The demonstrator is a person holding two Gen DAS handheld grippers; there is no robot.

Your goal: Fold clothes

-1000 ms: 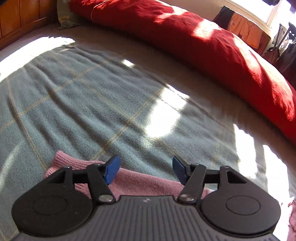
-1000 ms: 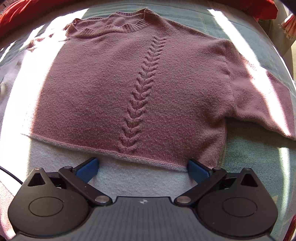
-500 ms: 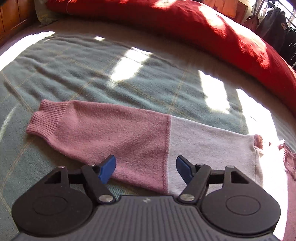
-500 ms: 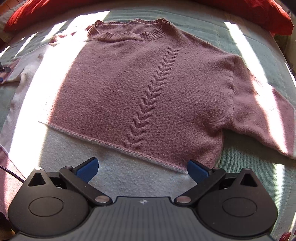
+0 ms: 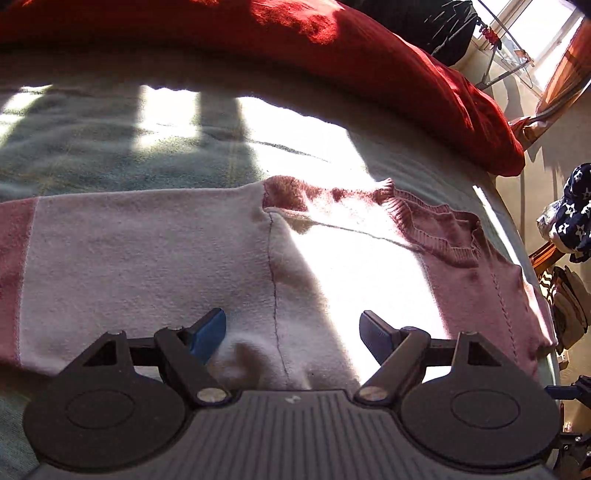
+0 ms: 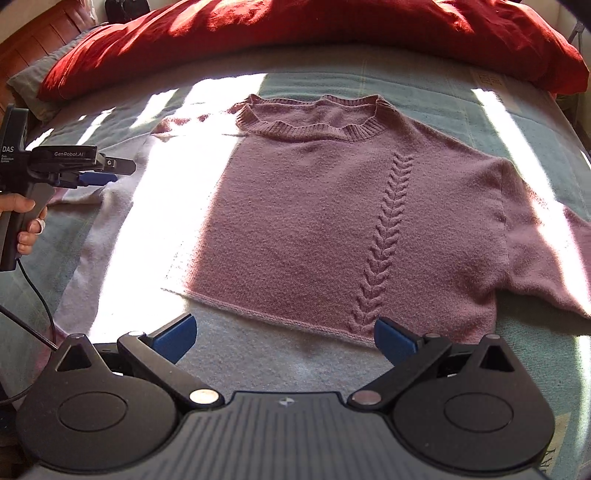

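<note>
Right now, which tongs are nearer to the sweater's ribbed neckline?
Left. The left tongs hang open over the pale shoulder seam, beside the ribbed neckline. The right tongs are open at the sweater's bottom hem, the whole body away.

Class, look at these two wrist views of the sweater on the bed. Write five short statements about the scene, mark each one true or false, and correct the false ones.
1. The sweater lies spread out flat on the blanket. True.
2. The right tongs are clamped on the sweater's hem. False: they stand open above the hem with nothing between them.
3. A braided cable pattern runs down the sweater's front. True.
4. The duvet behind the sweater is blue. False: it is red.
5. The left tongs are shut on a sleeve. False: they have just been opening and stand open over the pale cloth near the sleeve seam, gripping nothing.
</note>
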